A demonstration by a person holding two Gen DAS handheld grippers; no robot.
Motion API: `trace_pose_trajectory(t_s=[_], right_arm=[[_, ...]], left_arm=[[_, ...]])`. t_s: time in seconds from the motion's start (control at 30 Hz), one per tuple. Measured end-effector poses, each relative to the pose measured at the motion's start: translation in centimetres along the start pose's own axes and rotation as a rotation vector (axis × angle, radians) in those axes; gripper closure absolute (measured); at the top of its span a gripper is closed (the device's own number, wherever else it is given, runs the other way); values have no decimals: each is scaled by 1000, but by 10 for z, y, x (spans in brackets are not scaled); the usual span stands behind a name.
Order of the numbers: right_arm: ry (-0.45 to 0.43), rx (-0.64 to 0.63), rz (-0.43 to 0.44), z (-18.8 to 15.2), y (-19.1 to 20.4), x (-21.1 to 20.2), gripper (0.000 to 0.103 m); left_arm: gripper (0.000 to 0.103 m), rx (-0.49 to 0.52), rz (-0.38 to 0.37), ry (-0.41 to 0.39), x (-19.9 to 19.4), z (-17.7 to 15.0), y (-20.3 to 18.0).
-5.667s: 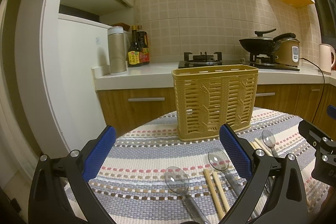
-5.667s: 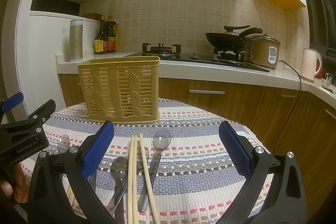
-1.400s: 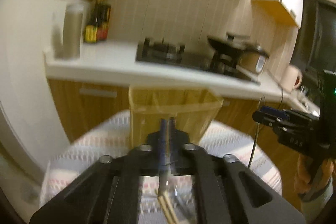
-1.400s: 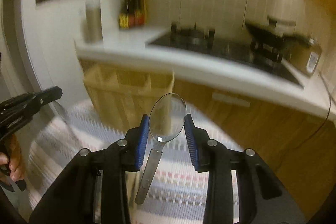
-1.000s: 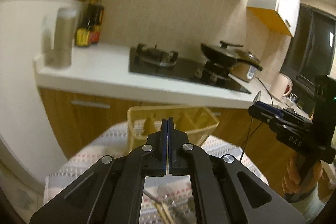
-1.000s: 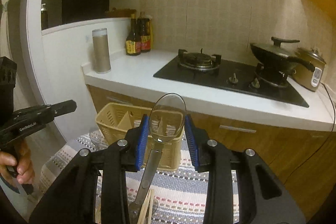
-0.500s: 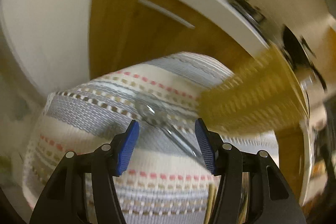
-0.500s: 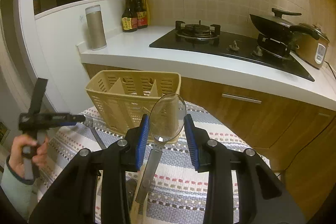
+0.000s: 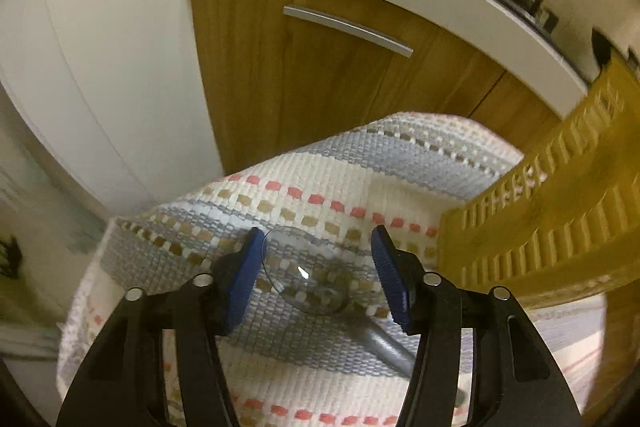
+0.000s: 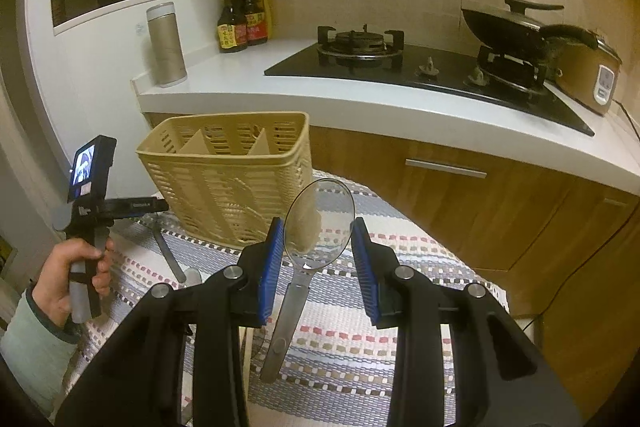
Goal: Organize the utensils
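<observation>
My left gripper [image 9: 316, 267] points steeply down at the striped mat [image 9: 320, 183]. A clear spoon [image 9: 306, 283] with a grey handle lies flat on the mat, its bowl between the blue pads [image 9: 242, 279]. The jaws are closing and do not grip the spoon. The yellow slotted basket [image 9: 560, 211] stands just to the right. In the right wrist view, my right gripper [image 10: 318, 231] is shut on a second clear spoon [image 10: 319, 215], held by its bowl above the mat with the handle hanging toward me. The basket [image 10: 228, 179] stands ahead and to the left, and beside it a hand holds the left gripper [image 10: 136, 205].
The mat's rounded edge [image 9: 132, 223] drops off left of the lying spoon. Behind the table run wooden cabinets [image 10: 460, 195] and a white counter [image 10: 248, 87] with a hob [image 10: 360, 47], a wok [image 10: 508, 23], a rice cooker [image 10: 592, 71], bottles [image 10: 240, 19] and a canister [image 10: 166, 45]. Another utensil [image 10: 192, 277] lies on the mat.
The left gripper went from shut to partly open, dropped and tipped down over a spoon on the mat. The right gripper sank a little, still holding its spoon.
</observation>
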State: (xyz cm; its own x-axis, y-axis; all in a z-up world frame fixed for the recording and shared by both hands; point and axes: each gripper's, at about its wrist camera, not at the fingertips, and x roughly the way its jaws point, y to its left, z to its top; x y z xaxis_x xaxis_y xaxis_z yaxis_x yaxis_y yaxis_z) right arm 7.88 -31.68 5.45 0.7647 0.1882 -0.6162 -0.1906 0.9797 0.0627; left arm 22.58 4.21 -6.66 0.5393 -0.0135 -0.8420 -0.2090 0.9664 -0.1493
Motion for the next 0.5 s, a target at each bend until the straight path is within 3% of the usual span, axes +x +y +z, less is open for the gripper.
trace_pose_trajectory(t_s=[0.07,0.2,0.23,0.27,0.33,0.5], right_arm=[[6,8,7,-1,-3,1,72],[5,13,14,-1,-2,1,72],[3,14,15,-1,-2,0,72],[2,13,16,0,-1,0,72],[0,11,17,1,1,-1,72],[-5,-6,20,3,8,-5,72]], left_arm=[[66,51,56,-11,0,-4,-4],[72,94,60,-10,-4,-7,-1],[88,102,52,-9,-6,-7,1],[98,101,27,-5,-8,-6,3],[100,85,-59,27,-9,-4,5],[101,175,-181,73,-14,-12,2]])
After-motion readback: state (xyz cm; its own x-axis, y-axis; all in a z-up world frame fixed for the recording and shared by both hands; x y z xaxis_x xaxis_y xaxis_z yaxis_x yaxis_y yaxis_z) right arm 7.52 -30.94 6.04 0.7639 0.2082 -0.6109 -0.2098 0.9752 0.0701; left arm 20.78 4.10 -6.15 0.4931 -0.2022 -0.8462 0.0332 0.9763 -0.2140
